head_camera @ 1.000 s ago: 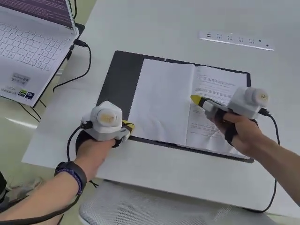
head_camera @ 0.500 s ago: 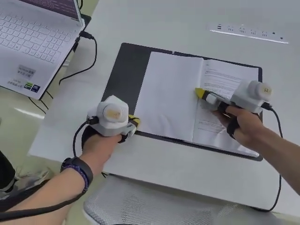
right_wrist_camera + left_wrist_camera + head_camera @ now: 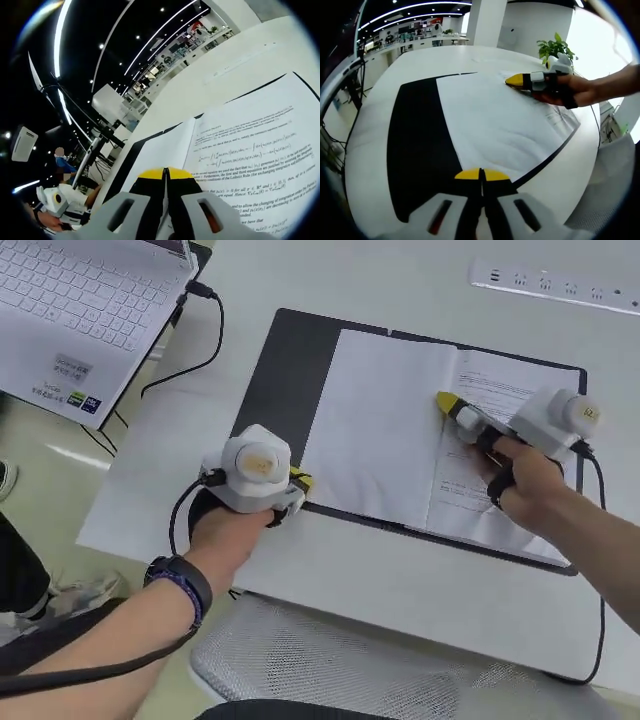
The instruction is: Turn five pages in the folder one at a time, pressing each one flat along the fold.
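Nearest, the left gripper [image 3: 300, 481], jaws clenched on nothing, sits at the near edge of the folder [image 3: 280, 380]. It lies open on the white table [image 3: 400, 590], with a blank page [image 3: 375, 430] beside a printed page [image 3: 500, 380]. The right gripper [image 3: 445, 401], clenched and empty too, has its tip at the fold. Farther off are a laptop [image 3: 80, 310] and a power strip [image 3: 560, 285].

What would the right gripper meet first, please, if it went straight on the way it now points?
Most likely the blank page just across the fold. The right gripper, shut, sits low over the printed page and aims that way; its height above the paper is unclear.
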